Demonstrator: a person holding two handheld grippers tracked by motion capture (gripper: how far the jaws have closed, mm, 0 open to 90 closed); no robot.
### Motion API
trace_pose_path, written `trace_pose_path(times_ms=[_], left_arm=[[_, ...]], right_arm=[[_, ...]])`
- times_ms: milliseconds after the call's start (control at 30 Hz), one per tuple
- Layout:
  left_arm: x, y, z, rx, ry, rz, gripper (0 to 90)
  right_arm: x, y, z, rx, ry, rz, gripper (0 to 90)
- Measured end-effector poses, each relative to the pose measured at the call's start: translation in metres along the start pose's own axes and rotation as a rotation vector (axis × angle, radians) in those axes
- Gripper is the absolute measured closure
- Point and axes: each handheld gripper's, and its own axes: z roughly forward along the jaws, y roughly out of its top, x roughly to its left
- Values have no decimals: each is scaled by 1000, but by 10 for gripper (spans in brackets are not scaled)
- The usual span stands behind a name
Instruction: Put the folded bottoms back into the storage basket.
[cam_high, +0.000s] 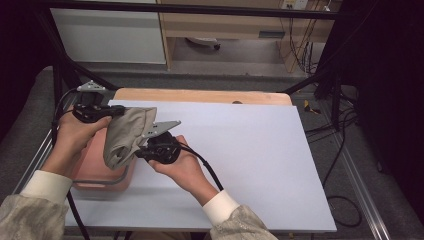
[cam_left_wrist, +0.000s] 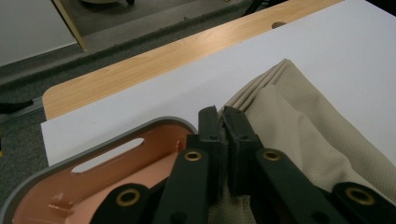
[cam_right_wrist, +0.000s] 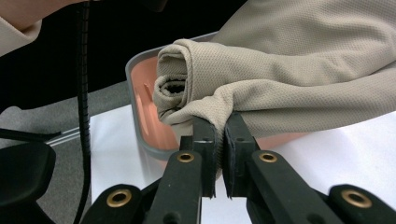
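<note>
Inspection at this moment. One beige cloth (cam_high: 127, 135) is held clear of the counter (cam_high: 240, 150) near its left edge, above one pink basin (cam_high: 97, 167) with a grey rim that sits at the counter's front-left corner.

Left gripper (cam_high: 117, 112): fingers (cam_left_wrist: 211, 128) closed together, with a folded edge of the cloth pinched between them, as its own view shows. It holds the upper end of the cloth, on the side toward the counter's far edge.

Right gripper (cam_high: 145, 147): fingers (cam_right_wrist: 203, 135) likewise clamped on a fold of the cloth's lower edge. In the right gripper view the cloth is bunched and partly rolled just above the fingers, with the basin directly behind it.

Progress, judged from how things lie: the cloth has been lifted out of, or is hanging over, the basin, and both ends are secured. It is not spread, not laid flat and not folded; it hangs crumpled between the two grippers. What appears to remain is carrying it over the open white part of the counter, setting it down and arranging it. Whether the basin holds anything more cannot be told; its visible interior looks bare.

Count: cloths, one; basins, one; grippers, two, each in one hand.
</note>
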Motion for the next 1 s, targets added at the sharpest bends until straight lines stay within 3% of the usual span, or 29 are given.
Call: trace_pose_path(times_ms=[333,1000], left_arm=[[12,-7,-3,6,14,-13,870],[20,-11,-8,11,23,-24,870]], right_arm=[[1,2,21,3,15,-14,859],[2,3,32,-3,28,-18,859]])
